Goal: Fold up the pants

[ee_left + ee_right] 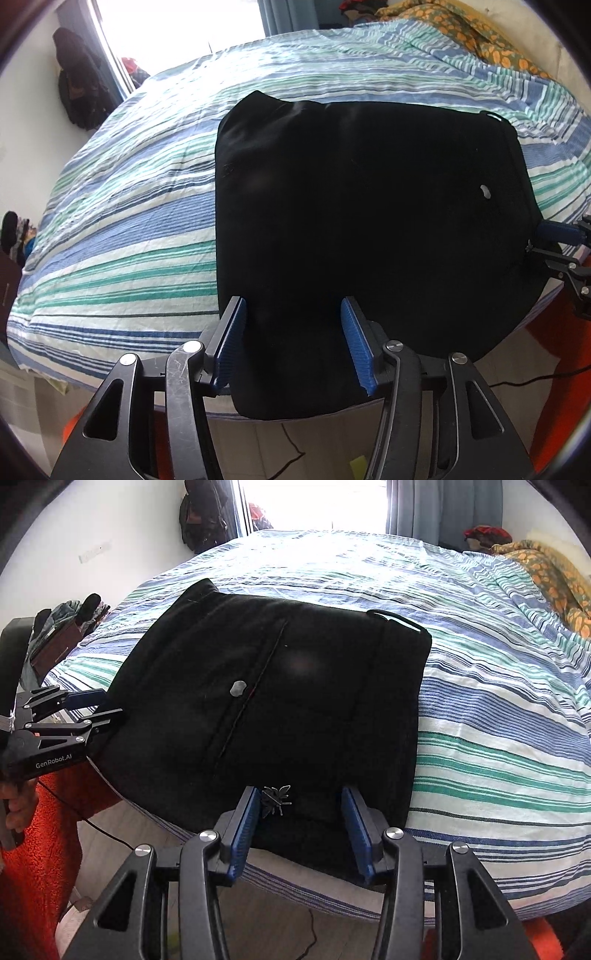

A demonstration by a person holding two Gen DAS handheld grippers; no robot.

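Black pants [369, 221] lie folded into a rough square on the striped bedspread [129, 221], at the near edge of the bed; they also show in the right wrist view [295, 709]. A small white spot [238, 688] and a metal emblem [276, 799] sit on the cloth. My left gripper [293, 306] is open, its blue pads either side of the pants' near edge, nothing pinched. My right gripper [299, 794] is open the same way at the near edge. Each gripper shows in the other's view: the right one [554, 240], the left one [107, 705].
The striped bedspread [498, 720] covers the whole bed. An orange patterned blanket [546, 579] lies at the far right. A red fabric [33, 849] and a black cable [103, 830] are below the bed edge. Dark clothes [79, 85] hang by the window.
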